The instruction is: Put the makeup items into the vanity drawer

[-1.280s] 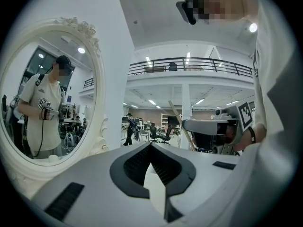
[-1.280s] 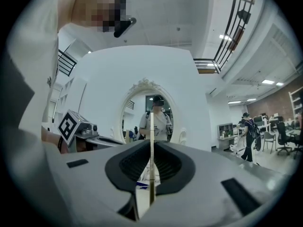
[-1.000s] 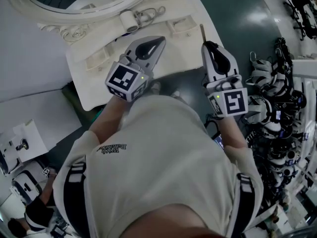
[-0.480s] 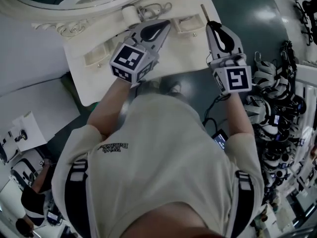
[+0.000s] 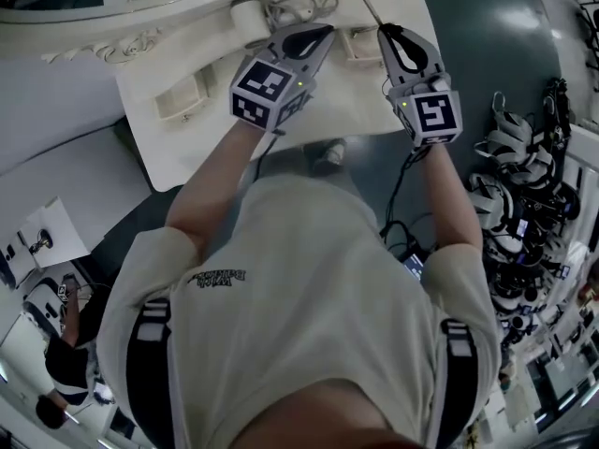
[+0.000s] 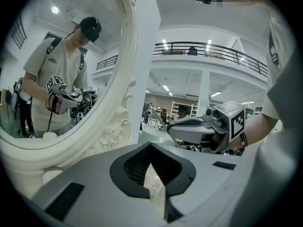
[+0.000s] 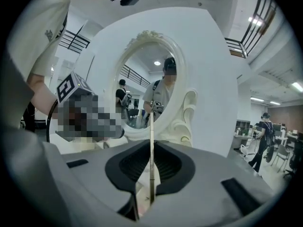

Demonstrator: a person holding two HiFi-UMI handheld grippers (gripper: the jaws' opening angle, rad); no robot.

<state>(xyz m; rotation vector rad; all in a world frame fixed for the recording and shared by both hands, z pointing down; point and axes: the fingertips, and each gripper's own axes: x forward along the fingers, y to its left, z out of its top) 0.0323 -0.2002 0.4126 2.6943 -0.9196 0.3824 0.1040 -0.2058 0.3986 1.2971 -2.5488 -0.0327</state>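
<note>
My left gripper [image 5: 325, 33] and right gripper [image 5: 383, 29] hover side by side over the vanity top [image 5: 168, 148], with the mirror frame [image 5: 103, 45] at its far edge. The thin stick [image 5: 371, 9] between my right jaws points far. A small jar [image 5: 245, 12] lies far-left of my left tip.
</note>
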